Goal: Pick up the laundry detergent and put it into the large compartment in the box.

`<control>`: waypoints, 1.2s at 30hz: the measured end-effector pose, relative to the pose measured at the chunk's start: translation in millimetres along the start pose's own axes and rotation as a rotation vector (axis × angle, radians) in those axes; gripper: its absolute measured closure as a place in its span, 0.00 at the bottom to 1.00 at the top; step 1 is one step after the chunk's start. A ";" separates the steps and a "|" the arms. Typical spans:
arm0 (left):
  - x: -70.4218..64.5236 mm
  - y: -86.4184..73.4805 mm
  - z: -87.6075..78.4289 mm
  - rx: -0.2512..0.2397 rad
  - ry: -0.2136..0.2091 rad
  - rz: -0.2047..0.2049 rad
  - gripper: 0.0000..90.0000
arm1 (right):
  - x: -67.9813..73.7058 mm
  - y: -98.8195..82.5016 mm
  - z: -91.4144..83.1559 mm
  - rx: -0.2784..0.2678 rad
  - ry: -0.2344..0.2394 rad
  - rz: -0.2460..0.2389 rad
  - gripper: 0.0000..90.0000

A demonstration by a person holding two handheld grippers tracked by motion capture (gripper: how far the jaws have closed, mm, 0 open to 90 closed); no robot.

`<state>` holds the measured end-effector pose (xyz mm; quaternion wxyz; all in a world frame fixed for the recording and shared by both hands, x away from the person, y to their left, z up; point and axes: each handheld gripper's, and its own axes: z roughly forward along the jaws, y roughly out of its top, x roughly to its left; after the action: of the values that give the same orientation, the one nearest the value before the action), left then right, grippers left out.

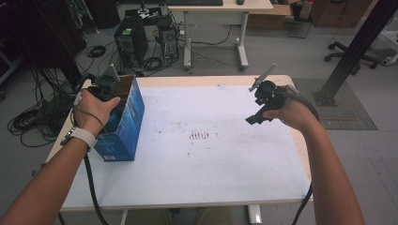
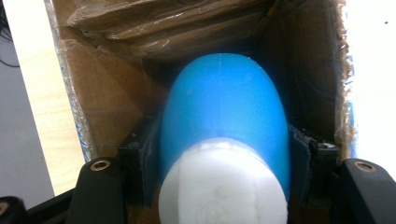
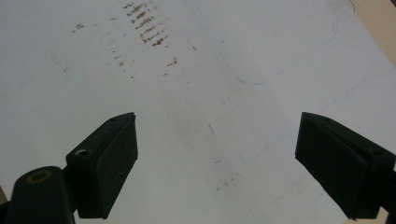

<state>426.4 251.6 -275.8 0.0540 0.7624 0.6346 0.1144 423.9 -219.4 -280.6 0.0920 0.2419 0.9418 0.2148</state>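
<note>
A blue cardboard box (image 1: 126,123) stands open-topped at the table's left edge. My left gripper (image 2: 224,156) reaches down into it, with a hand (image 1: 94,110) on top. Inside, against the box's brown wall (image 2: 107,98), a blue bottle (image 2: 224,107) with a white cap (image 2: 222,191) sits between the two black jaws, which press on its sides. My right gripper (image 3: 217,158) hangs open above the right part of the white table sheet (image 1: 202,164), nothing between its fingers (image 3: 109,163). In the high view the right gripper (image 1: 257,115) is held off the surface.
Brown smudges (image 1: 199,136) mark the middle of the sheet. Behind the table, on the floor, are a computer tower (image 1: 131,40), cable coils (image 1: 33,119) and a desk (image 1: 216,9). A black post (image 1: 356,47) rises at the right.
</note>
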 end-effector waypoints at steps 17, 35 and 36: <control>2.1 -1.2 5.4 -0.001 -0.010 -0.012 0.34 | -0.4 -3.1 1.2 0.001 0.004 0.005 0.15; 7.1 -1.5 4.8 0.010 -0.028 -0.017 0.26 | 0.5 -2.1 2.0 0.006 0.006 0.002 0.15; 7.2 -1.6 4.4 0.010 -0.030 -0.016 0.26 | 0.6 -2.1 1.8 0.006 0.005 0.003 0.15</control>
<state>427.2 259.2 -279.7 0.0604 0.7591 0.6406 0.0993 423.0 -220.1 -283.2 0.0885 0.2428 0.9423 0.2129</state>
